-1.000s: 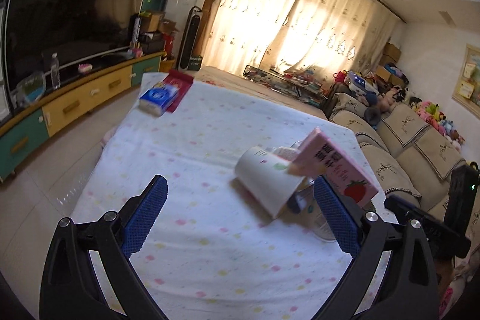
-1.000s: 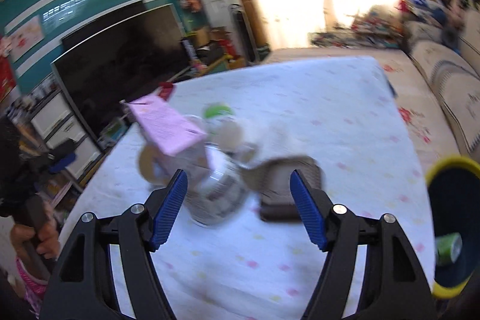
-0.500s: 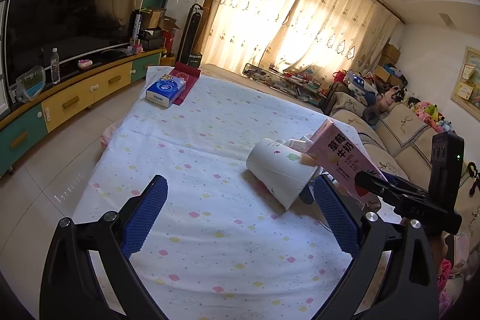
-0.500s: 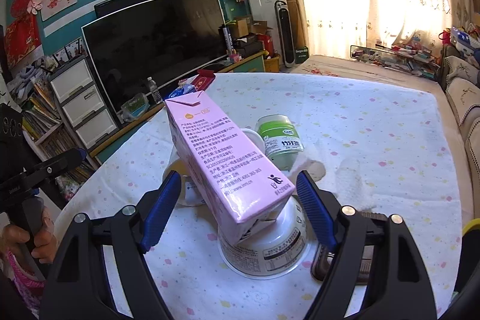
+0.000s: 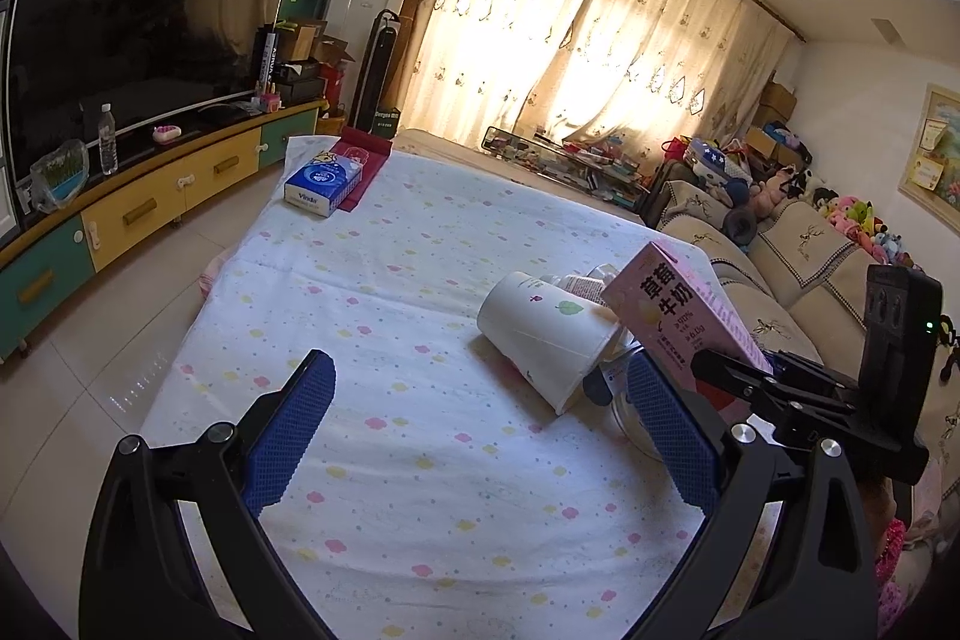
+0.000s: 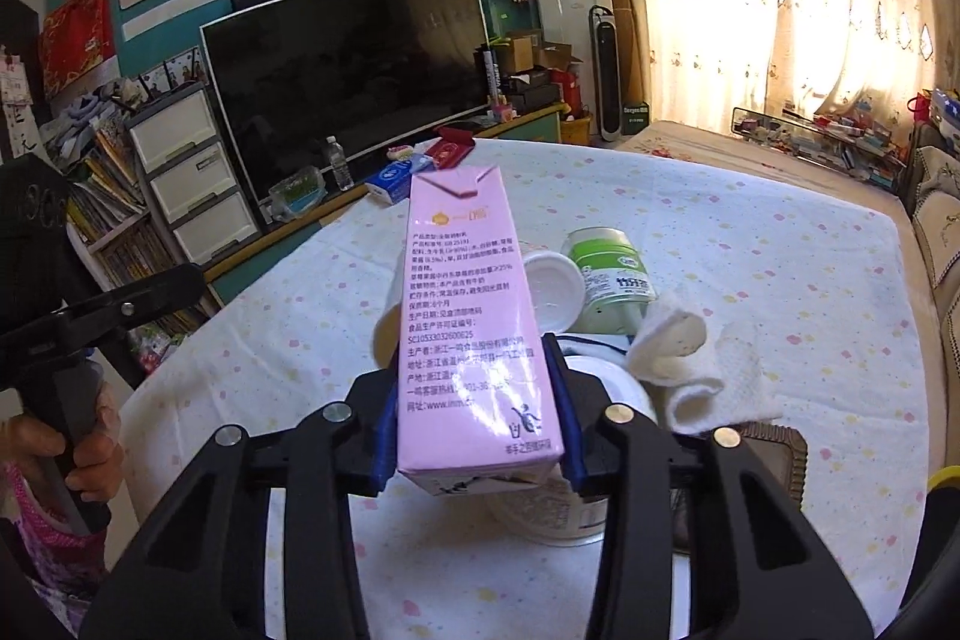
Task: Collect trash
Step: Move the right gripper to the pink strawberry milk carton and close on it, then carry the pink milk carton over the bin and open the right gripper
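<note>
Right wrist view shows the right gripper point(image 6: 474, 424) closing on the tall pink milk carton point(image 6: 471, 334), lifting it from the trash pile, while the left gripper point(image 5: 480, 430) hangs open beside the carton.

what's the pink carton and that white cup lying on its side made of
Pink carton: coated paperboard by its look, with glossy glare and crisp folded edges; the right claw is closing on it. White cup: probably matte paper, with a visible side seam.

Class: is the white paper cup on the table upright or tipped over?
Tipped over: the cup lies on its side on the tablecloth, rim toward the camera.
</note>
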`<state>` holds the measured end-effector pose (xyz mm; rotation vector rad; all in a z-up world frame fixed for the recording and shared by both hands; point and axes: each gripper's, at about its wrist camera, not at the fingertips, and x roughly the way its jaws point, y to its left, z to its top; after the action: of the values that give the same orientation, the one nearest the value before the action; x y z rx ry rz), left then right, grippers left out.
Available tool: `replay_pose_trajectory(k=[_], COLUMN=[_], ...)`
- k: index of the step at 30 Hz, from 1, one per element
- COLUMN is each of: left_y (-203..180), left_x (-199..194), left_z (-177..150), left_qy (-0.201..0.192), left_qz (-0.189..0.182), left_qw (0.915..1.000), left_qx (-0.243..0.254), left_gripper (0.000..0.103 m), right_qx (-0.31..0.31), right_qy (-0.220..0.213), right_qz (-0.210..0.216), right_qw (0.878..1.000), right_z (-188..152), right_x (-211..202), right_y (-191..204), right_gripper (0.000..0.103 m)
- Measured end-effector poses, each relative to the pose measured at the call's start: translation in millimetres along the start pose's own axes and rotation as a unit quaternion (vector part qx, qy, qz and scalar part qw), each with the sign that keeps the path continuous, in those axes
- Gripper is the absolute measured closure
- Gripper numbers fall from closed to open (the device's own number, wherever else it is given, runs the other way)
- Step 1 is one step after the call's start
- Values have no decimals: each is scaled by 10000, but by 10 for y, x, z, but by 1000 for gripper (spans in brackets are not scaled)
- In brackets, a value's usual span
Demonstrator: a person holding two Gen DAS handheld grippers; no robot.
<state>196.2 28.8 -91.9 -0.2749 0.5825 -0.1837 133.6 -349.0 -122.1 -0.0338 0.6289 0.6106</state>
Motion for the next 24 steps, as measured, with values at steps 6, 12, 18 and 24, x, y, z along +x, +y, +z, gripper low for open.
replay_pose_trajectory(k=[6, 12, 18, 24], left_y=[-36, -127, -278, -479], left_x=[-19, -30, -65, -48], left_z=[-13, -34, -46, -76], left_qy=[-15, 5, 5, 69], left_qz=[-19, -64, -102, -168], left_qw=[10000, 9999, 9994, 9985], left_qx=[48, 145, 331, 518], left_gripper=[7, 7, 7, 7], right_qx=[105, 300, 750, 1355], right_qy=[-215, -417, -579, -717], right_qz=[44, -94, -537, -1340], right_qw=[9997, 9986, 9940, 9791], right_z=[-39, -133, -315, -606], right_x=[-221, -503, -821, -1195], right_y=[53, -8, -315, -826], right_gripper=[65, 65, 65, 65])
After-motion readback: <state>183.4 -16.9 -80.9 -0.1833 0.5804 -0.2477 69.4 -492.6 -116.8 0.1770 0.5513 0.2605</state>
